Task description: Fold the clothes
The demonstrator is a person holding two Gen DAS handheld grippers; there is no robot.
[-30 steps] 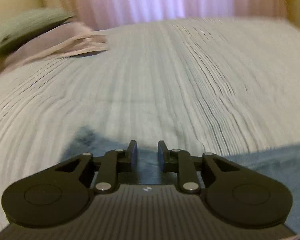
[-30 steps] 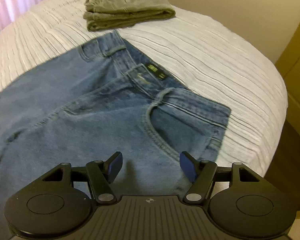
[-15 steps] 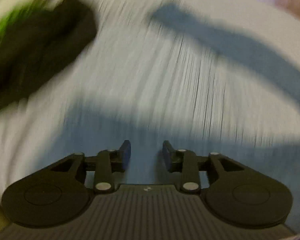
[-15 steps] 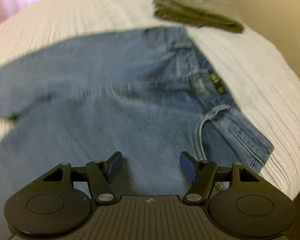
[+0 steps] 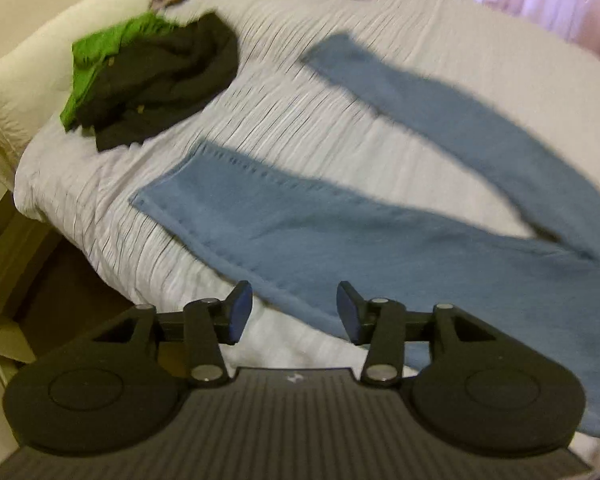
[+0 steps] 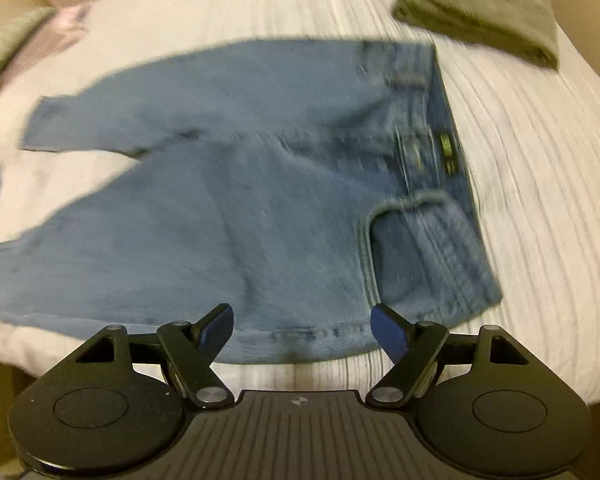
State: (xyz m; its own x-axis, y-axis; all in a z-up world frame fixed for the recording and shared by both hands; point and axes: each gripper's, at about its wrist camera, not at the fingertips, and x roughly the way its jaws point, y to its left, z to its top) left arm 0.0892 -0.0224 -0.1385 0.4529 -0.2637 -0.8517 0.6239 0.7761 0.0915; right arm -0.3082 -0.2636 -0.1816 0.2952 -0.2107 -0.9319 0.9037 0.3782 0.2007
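Jeans: blue denim pair (image 6: 236, 184) spread flat on the bed (image 6: 540, 200), unfolded – waistband at right centre of the right wrist view, legs running off to the left.
Legs: in the left wrist view, splayed in a V – near leg (image 5: 284, 232) crossing mid-frame with its hem at centre left, far leg (image 5: 440, 100) angling to the upper centre; crotch at the right edge.
Long axis: roughly left-to-right across both views, waist toward the right hand, hems toward the left hand.
Left claw (image 5: 294, 312): released and empty, jaws opening, hovering above the near leg's lower edge; nothing between the pads.
Right claw (image 6: 302, 330): released, jaws opening wide, poised over the near side seam at the hip, beside the front pocket; no cloth gripped.
Nearer hand: right for the waist, left for the near leg – likely grips for bringing one leg over the other.
Other clothes: folded olive garment (image 6: 480, 12) upper right; black and green pile (image 5: 152, 76) upper left, both apart from the jeans.
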